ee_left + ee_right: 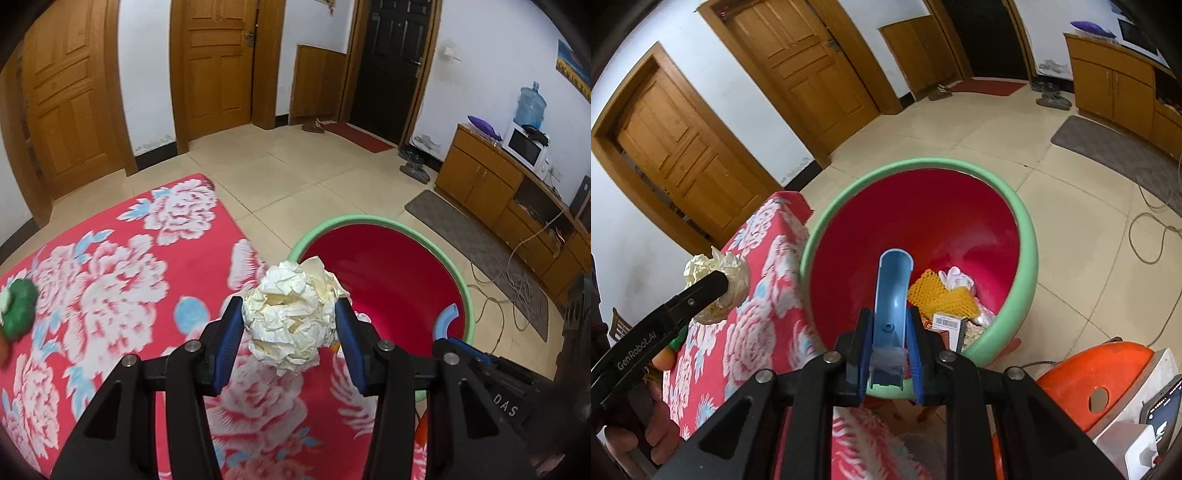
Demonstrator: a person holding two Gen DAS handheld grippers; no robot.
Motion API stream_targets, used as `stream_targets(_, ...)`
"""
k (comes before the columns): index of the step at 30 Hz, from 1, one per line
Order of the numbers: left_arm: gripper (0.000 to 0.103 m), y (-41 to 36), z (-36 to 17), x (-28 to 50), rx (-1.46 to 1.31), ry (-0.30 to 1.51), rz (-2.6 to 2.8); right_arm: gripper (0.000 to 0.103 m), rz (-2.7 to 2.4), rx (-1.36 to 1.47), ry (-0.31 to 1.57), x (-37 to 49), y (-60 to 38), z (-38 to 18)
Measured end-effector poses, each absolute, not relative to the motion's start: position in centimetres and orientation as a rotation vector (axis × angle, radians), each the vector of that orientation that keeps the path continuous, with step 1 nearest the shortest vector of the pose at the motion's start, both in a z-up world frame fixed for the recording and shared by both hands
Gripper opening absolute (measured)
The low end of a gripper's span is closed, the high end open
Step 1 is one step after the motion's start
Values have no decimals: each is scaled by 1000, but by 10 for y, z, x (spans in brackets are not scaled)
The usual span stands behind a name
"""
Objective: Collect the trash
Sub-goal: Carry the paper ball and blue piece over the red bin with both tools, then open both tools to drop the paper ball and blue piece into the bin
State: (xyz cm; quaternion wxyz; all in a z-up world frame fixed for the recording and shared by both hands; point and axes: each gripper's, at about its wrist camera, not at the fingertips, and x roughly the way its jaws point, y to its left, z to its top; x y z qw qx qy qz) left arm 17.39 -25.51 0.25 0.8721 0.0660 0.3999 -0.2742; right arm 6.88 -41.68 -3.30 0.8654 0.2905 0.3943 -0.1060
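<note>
While both tools were loaded, the drop point lay close ahead of them. The left tool [290,325] was clamped on a crumpled paper ball [293,317], its blue pads pressing the ball from either side. That ball hung above the red floral cloth on the counter [110,295], just short of the bin's green rim [354,219]. From the left tool the bin [1027,258] lay forward and to the right, so a short push that way would probably carry the ball past the rim.

The right tool [888,354] was closed on a curved blue plastic piece [892,295]. Its long axis ran forward along the fingers, and its free end already reached over the bin's red inside. Of the two, the right tool sat nearer the opening, seemingly over the near rim.

Inside the bin, yellow mesh [938,291], something white and a small labelled box [947,323] lay at the bottom, with open room above them. The mouth was wide, leaving space for both loads. The counter's edge touched or nearly touched the bin on its left side; I could not tell which. An orange stool [1108,373] stood near the bin, to the right of the right tool, and cables trailed on the tiled floor [295,173] beyond it. The likeliest slip would be the ball clipping the rim and rolling back onto the cloth.
</note>
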Motion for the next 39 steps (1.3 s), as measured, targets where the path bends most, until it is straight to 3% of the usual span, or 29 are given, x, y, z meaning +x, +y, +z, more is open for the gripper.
stream_targets(9, 50, -282, -10, 180, 165, 854, -604, 24, -257, 641, 828, 71, -430, -44)
stream_targets(22, 51, -294, -14, 183, 170, 862, -633, 45, -289, 655, 788, 51, -432, -30)
stream_targets(30, 64, -298, -13, 178, 177, 854, -645, 59, -308, 670, 784, 43, -437, -28)
stream_targets(39, 65, -282, 0, 174, 152, 854, -610, 66, -310, 665, 775, 39, -434, -23)
